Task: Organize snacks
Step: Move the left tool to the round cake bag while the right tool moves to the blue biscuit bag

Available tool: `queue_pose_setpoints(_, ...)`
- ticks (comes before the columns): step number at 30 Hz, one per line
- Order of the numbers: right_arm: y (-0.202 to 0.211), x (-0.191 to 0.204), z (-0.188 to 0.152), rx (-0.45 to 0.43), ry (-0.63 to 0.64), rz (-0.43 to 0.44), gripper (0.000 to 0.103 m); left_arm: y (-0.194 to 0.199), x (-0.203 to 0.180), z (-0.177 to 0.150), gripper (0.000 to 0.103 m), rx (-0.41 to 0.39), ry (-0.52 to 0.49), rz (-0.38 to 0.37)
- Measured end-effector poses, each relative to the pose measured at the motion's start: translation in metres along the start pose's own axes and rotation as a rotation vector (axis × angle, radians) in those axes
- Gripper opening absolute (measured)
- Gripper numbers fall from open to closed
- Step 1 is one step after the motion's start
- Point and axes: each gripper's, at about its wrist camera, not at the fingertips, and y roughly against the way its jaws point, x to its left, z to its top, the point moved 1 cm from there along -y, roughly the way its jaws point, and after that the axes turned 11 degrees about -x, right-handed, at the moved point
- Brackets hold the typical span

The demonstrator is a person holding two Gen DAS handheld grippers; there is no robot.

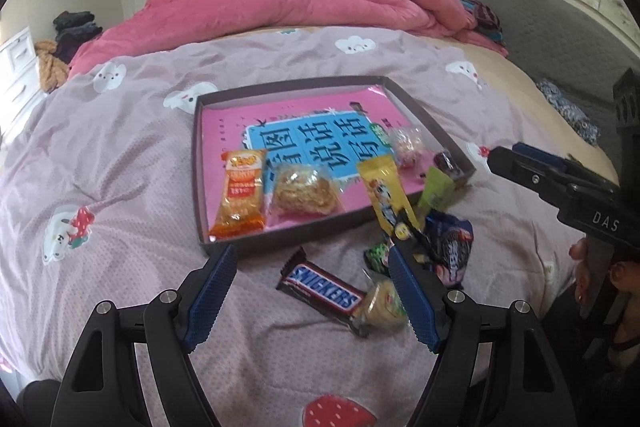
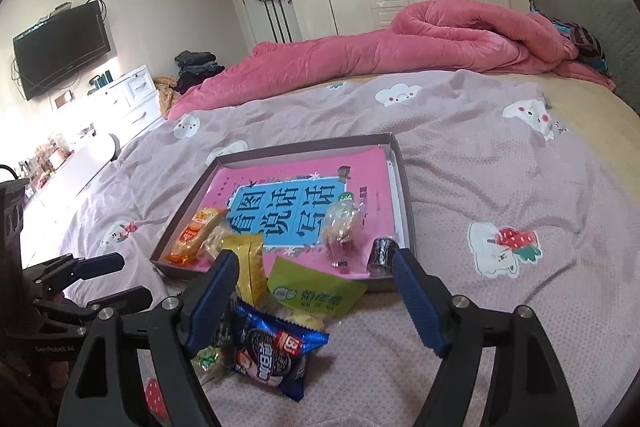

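A shallow brown box (image 1: 218, 247) (image 2: 404, 187) with a pink book inside lies on the bed. In it are an orange snack pack (image 1: 240, 199) (image 2: 192, 235), a clear-wrapped cake (image 1: 302, 193), a clear candy bag (image 1: 406, 143) (image 2: 340, 223) and a small dark sweet (image 1: 446, 159) (image 2: 383, 251). In front of the box lie a Snickers bar (image 1: 322, 287), a yellow packet (image 1: 386, 201) (image 2: 250, 267), a green packet (image 1: 436, 193) (image 2: 316, 291) and a blue cookie bag (image 1: 450, 247) (image 2: 276, 351). My left gripper (image 1: 310, 259) is open above the Snickers. My right gripper (image 2: 314, 263) is open above the green packet.
A rumpled pink quilt (image 1: 280, 7) (image 2: 400, 43) lies across the far side of the bed. A grey headboard (image 1: 560, 23) stands on the right. A white dresser (image 2: 120, 99) and a wall television (image 2: 60, 47) are on the left.
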Motion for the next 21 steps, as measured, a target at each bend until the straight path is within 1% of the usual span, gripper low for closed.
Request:
queue_pose_setpoints(9, 0.007, 0.000, -0.012, 0.033, -0.022, -0.005, 0.079, 0.001, -0.016, -0.013, 0.079, 0.037, -0.056, -0.028)
queue_pose_setpoints(15, 0.009, 0.001, -0.018, 0.053, -0.026, -0.007, 0.079, 0.001, -0.025, -0.018, 0.079, 0.041, -0.083, -0.037)
queue_pose_setpoints(21, 0.011, 0.004, -0.027, 0.084, -0.042, -0.006, 0.079, -0.004, -0.031, -0.023, 0.079, 0.062, -0.107, -0.047)
